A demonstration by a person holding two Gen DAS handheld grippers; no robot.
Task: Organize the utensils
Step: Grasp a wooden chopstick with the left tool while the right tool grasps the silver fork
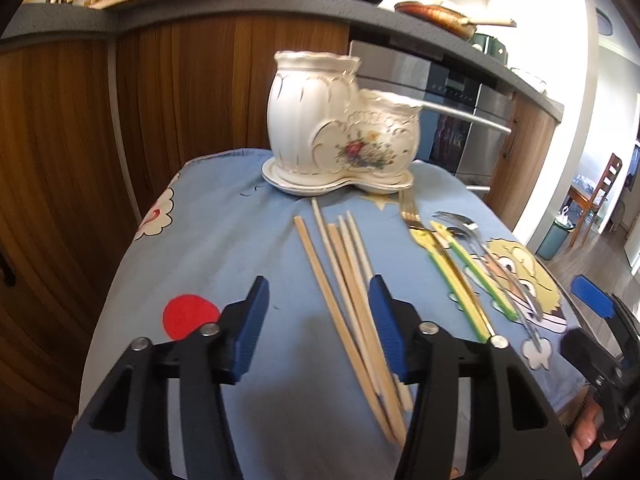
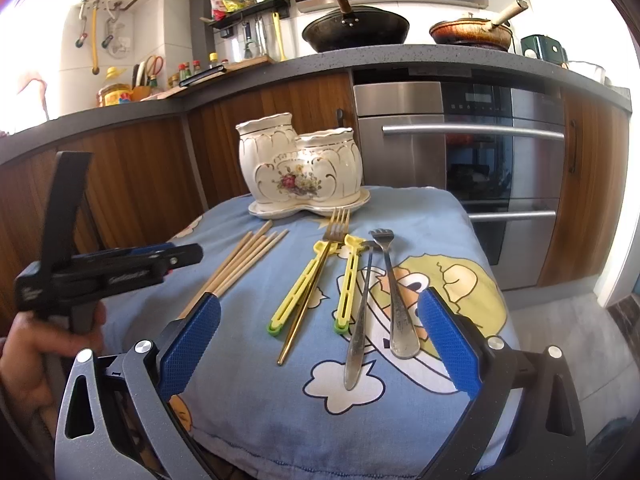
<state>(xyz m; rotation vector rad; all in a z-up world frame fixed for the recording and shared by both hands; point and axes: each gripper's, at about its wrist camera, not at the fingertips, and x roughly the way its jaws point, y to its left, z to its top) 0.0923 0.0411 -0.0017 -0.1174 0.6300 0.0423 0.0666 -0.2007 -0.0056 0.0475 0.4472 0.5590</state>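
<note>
A white ceramic two-cup holder (image 1: 340,124) (image 2: 300,168) with a flower print stands on its tray at the table's far edge. Several wooden chopsticks (image 1: 352,280) (image 2: 244,260) lie on the blue cloth. To their right lie a gold fork (image 2: 320,260), two yellow-green plastic pieces (image 2: 346,284) (image 1: 460,280) and two steel utensils (image 2: 396,304). My left gripper (image 1: 318,288) is open, just above the chopsticks' near ends. My right gripper (image 2: 320,312) is open wide above the near ends of the fork and steel utensils. Both are empty.
The small table is covered with a blue cartoon cloth (image 1: 224,240) (image 2: 440,216). Behind it are wooden cabinets (image 1: 180,92), a steel oven (image 2: 480,152) and a counter with two woks (image 2: 356,28). The left gripper's body (image 2: 100,264) shows at the right view's left side.
</note>
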